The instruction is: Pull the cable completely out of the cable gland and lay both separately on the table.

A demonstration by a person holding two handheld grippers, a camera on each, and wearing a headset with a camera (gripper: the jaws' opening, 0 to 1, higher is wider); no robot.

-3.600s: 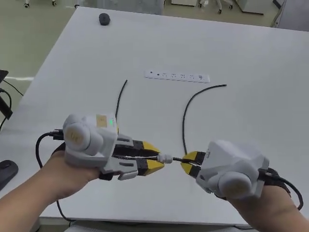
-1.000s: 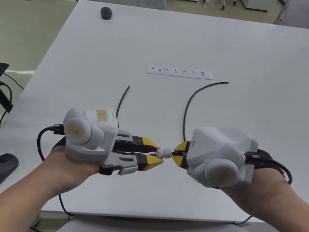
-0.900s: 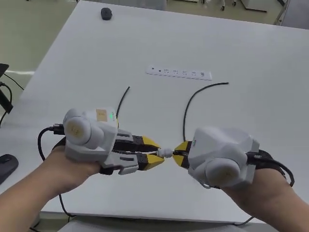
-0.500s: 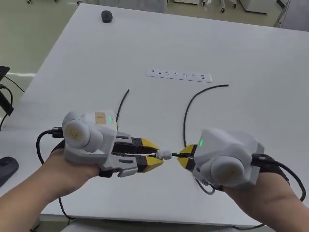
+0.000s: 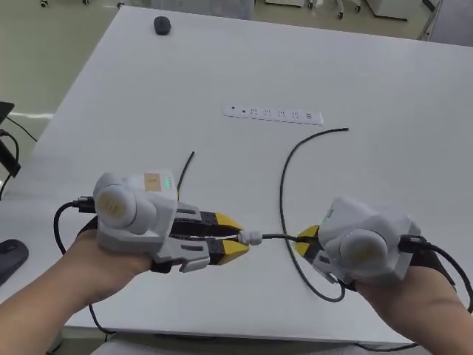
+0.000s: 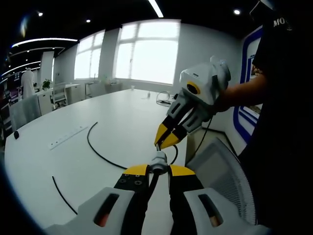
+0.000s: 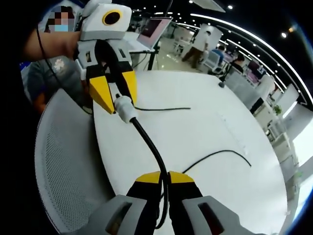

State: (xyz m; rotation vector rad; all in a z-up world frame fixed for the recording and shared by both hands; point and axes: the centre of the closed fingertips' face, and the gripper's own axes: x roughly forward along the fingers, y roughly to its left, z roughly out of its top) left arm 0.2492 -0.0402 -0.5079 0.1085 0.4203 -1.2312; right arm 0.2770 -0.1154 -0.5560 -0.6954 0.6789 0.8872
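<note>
Left gripper (image 5: 238, 242) is clamped on the little white cable gland (image 5: 251, 238). The right gripper (image 5: 304, 242) is pinched shut on the black cable (image 5: 277, 237) just beside it, and both are held over the near edge of the table (image 5: 369, 89). The cable looks thin, light and floppy, and the rest of it curls off across the table. I'd grab it close to the gland or it'll just bend. The gland looks like hard, slick plastic, so squeeze its body firmly. The smooth jacket might slide through the jaws.
</note>
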